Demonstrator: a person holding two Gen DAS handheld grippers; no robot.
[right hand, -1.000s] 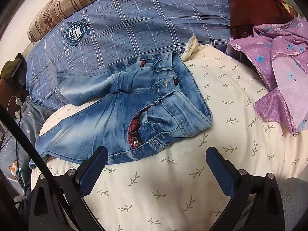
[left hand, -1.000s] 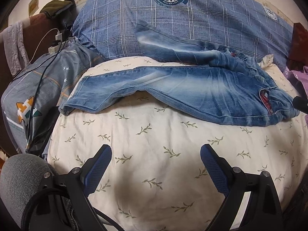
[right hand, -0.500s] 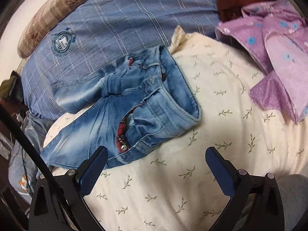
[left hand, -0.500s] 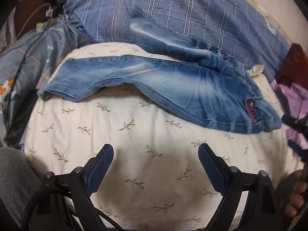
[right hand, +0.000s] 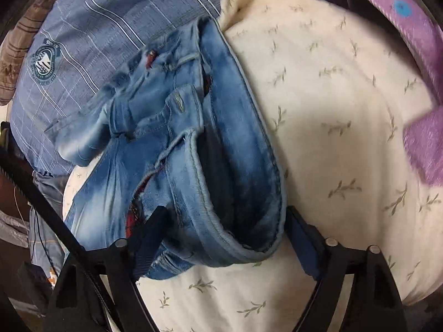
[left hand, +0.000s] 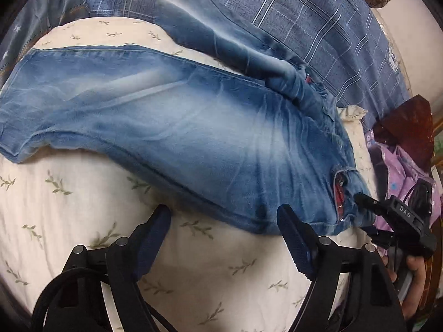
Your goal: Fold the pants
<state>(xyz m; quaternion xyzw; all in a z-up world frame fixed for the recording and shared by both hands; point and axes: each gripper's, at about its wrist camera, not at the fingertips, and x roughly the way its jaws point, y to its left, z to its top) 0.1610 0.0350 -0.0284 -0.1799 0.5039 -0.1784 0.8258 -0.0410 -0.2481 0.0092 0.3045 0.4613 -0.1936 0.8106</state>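
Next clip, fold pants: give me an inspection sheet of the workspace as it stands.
Surface: cream leaf-print bedding, soft and rumpled.
Job's things: jeans lie unfolded, one leg across the bedding, the other up on the plaid pillow; waistband gapes open.
Clutter: purple garment beside the waistband; dark red cushion.
Grippers: left gripper open, at the jeans' near edge; right gripper open, jaws either side of the waistband's end.
Cables: thin wires hang at the bed's side.
Surroundings: striped brown pillow behind the plaid one.
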